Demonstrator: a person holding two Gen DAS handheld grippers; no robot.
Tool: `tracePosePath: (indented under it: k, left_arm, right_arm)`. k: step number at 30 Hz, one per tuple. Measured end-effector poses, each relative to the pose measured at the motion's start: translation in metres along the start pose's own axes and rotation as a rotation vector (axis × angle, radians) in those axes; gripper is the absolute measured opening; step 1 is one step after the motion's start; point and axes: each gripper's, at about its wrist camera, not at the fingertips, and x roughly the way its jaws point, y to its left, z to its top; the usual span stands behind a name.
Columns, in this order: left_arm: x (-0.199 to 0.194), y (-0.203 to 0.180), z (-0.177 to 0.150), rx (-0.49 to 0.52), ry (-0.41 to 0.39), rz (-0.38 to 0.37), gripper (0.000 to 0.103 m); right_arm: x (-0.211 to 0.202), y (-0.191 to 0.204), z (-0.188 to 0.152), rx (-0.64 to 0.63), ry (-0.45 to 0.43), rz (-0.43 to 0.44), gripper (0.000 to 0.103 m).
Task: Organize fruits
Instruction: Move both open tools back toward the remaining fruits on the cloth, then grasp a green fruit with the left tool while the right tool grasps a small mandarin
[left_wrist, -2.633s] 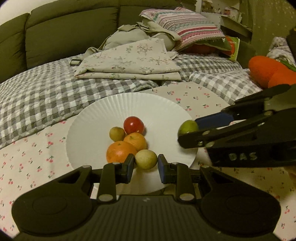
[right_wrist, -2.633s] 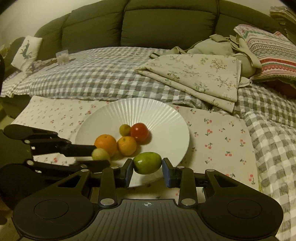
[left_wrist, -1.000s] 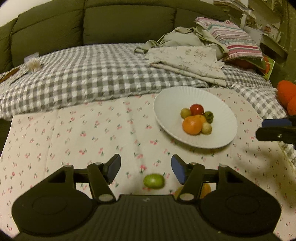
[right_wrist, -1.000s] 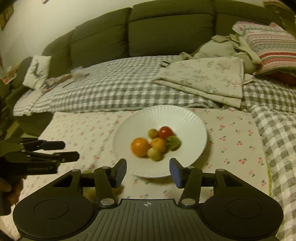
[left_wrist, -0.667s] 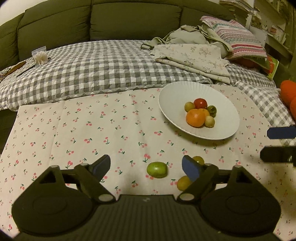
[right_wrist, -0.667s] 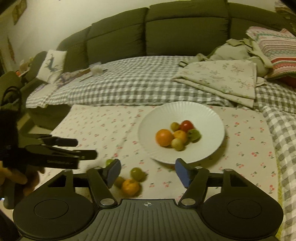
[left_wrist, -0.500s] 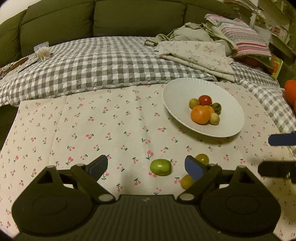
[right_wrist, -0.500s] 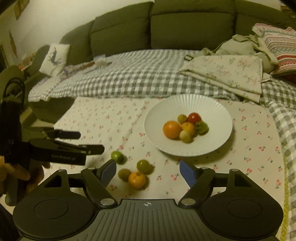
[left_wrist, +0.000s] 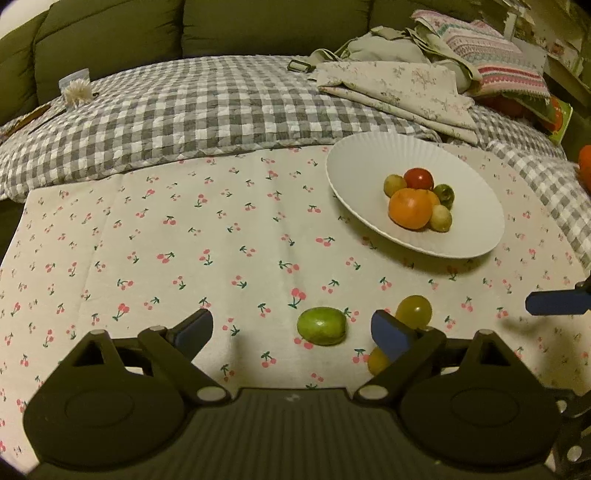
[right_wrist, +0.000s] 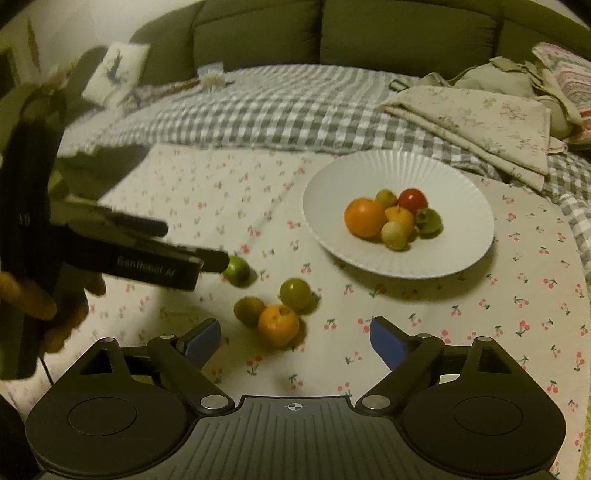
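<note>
Left gripper: fingers spread wide, nothing clamped. A green oval fruit lies on the cherry-print cloth between the two fingers, clear of both pads. Its long axis runs roughly side to side across the left wrist view, in line with the gap between the fingers; which end is the stem end cannot be told.

A round yellow-green fruit sits just beyond the right-hand finger of this gripper. Another yellowish fruit is partly hidden behind that same finger.

Right gripper: its jaws are opening, fingers wide apart, nothing between the pads. Just ahead of its left-hand finger lies a loose cluster on the cloth: a small orange, stem dimple up, touching a dull green fruit and a green round fruit. The green oval fruit lies a little beyond them, at the tip of the left gripper, which a hand holds at the left edge of the right wrist view.

White ridged plate rests on the cloth, well apart from the loose fruit. It holds a pile: a large orange, a red tomato, a smaller orange partly hidden, and three small green-yellow fruits, all touching.

Behind: a grey checked blanket and folded floral cloth.
</note>
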Motion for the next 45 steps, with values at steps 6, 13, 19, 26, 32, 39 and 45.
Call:
tracePosePath:
  k: [6, 13, 19, 26, 32, 39, 45]
  left_arm:
    - [0.01, -0.002, -0.001, 0.033, -0.013, -0.005, 0.092]
    - [0.019, -0.01, -0.004, 0.082, -0.015, -0.015, 0.088]
    - [0.026, -0.012, -0.006, 0.098, -0.003, -0.025, 0.076]
    - [0.034, -0.011, -0.006, 0.117, 0.022, -0.037, 0.063]
    - [0.04, -0.01, -0.004, 0.123, 0.022, -0.049, 0.051]
    - [0.041, -0.01, 0.0, 0.13, 0.018, -0.087, 0.032]
    - [0.04, -0.003, 0.002, 0.095, 0.032, -0.094, 0.032]
  right_arm:
    - [0.009, 0.003, -0.003, -0.034, 0.009, -0.022, 0.09]
    - [0.016, 0.007, -0.006, -0.056, 0.011, -0.014, 0.088]
    - [0.023, 0.003, -0.006, -0.06, 0.011, -0.03, 0.087]
    - [0.028, 0.002, -0.004, -0.066, 0.017, -0.027, 0.085]
    - [0.031, 0.0, -0.001, -0.062, 0.019, -0.019, 0.085]
    - [0.036, 0.001, 0.001, -0.086, 0.034, 0.009, 0.084]
    - [0.045, 0.003, 0.002, -0.111, 0.06, 0.032, 0.067]
